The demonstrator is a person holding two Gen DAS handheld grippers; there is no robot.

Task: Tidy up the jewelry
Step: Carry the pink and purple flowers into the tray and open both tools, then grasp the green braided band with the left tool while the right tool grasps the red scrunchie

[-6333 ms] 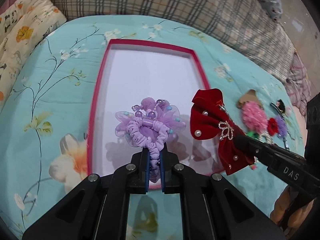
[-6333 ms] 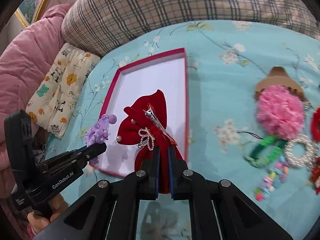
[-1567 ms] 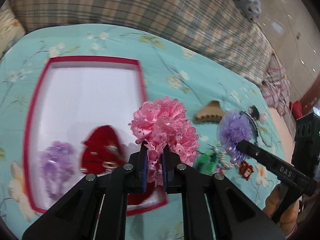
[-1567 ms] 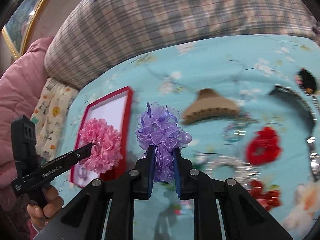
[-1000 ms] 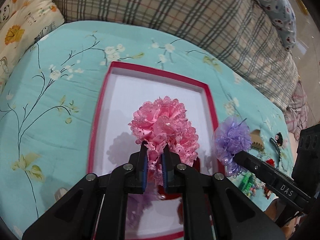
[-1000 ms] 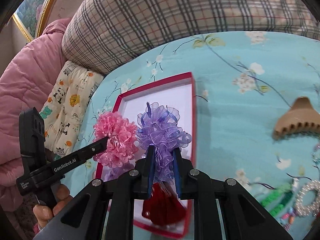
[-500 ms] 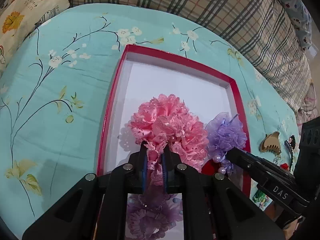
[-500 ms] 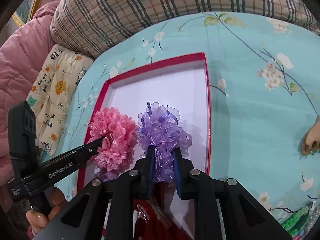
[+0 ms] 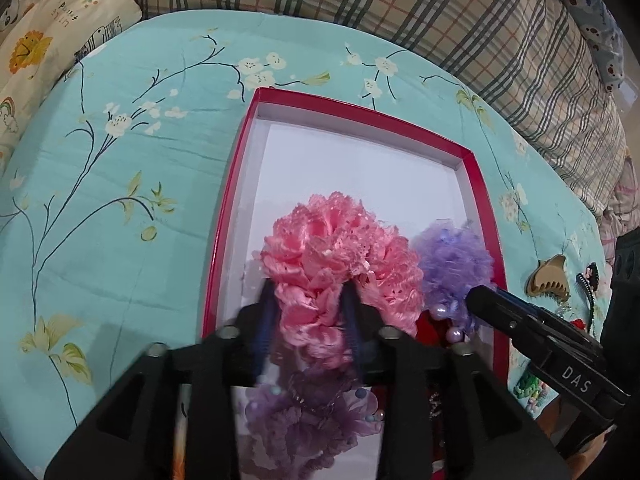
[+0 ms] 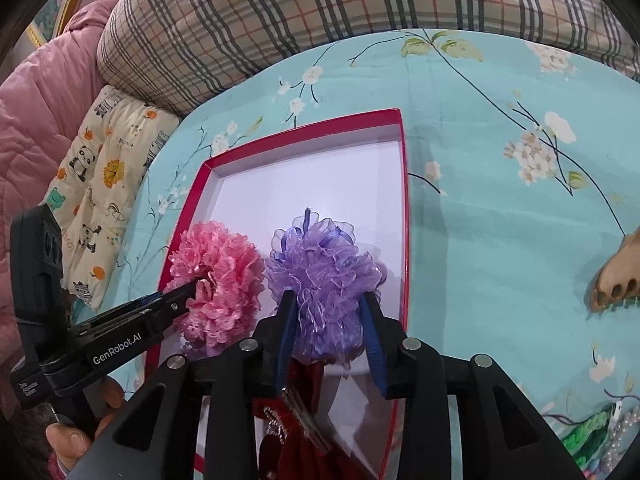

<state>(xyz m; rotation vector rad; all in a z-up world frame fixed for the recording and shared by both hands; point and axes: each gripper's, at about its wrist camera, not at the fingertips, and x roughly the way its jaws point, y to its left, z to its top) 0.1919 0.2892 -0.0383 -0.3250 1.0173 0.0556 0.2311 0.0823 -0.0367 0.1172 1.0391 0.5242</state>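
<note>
A red-rimmed box (image 9: pixel 478 184) (image 10: pixel 402 184) with a white floor lies on the teal flowered sheet. My left gripper (image 9: pixel 308 300) has its jaws spread around a pink lace scrunchie (image 9: pixel 336 256) (image 10: pixel 224 264) resting in the box. My right gripper (image 10: pixel 328 312) (image 9: pixel 476 300) has its jaws spread around a purple organza scrunchie (image 10: pixel 324 276) (image 9: pixel 456 260) beside the pink one. A lilac scrunchie (image 9: pixel 304 424) and a red velvet bow (image 10: pixel 296 440) lie nearer in the box, partly hidden by the grippers.
A tan claw clip (image 9: pixel 550 280) (image 10: pixel 616 276), a black comb clip (image 9: pixel 588 284), green beads (image 10: pixel 588 428) and other accessories lie on the sheet right of the box. A plaid cushion (image 9: pixel 400 12) runs along the back, and a cartoon pillow (image 10: pixel 104 184) lies at the left.
Both grippers lowered their scrunchies into the box and their jaws have spread apart. Half a second ago each was still clamped on its scrunchie.
</note>
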